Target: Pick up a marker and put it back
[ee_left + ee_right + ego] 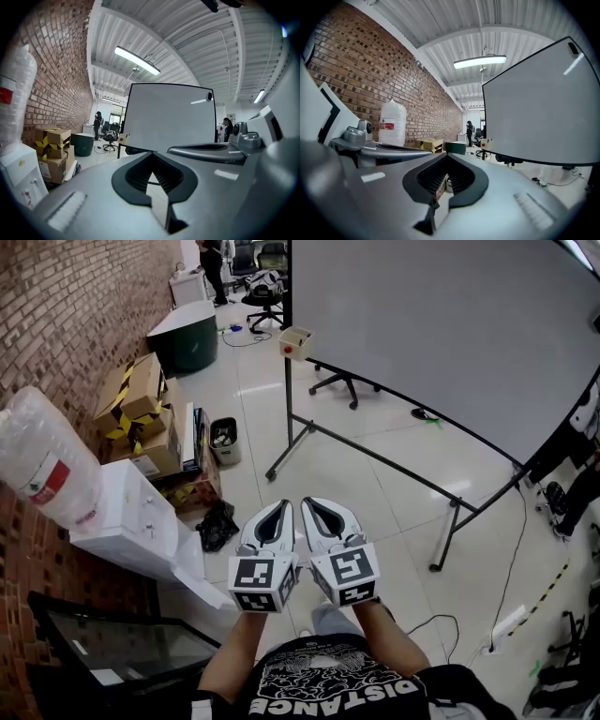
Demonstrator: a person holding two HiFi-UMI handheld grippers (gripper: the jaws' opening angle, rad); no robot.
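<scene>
Grippers sit side by side, nearly touching, close in front of the person and above the pale tiled floor (375, 484). The white-shelled, black-padded left gripper (281, 506) has its jaws brought fully together. Its own view shows only the hollow between the ribbed pads, with nothing in it. The matching right gripper (315, 503) is likewise closed to its limit and carries nothing.

No marker can be made out in any view. The large grey-white whiteboard on a black tubular stand (441, 343) stands well apart from both grippers, ahead and to the right. A small cream box with a red spot (296, 341) hangs at the board's left edge as the head view shows it. This box is judged the likely holder of the marker, though its contents are too small to tell.

Handling, by judgement: a whiteboard marker is light and stiff, with a smooth plastic barrel. It does not crush, but it can slip or rotate between flat pads, and it rolls if released on a flat surface. Recommended hold: across the barrel, near mid-length, with the pads square to the long axis. Avoid the cap end, since the cap may pull off. If the marker stands upright in the box, only its upper end is likely reachable, and a firm closure there is required. One gripper must open before the approach.
</scene>
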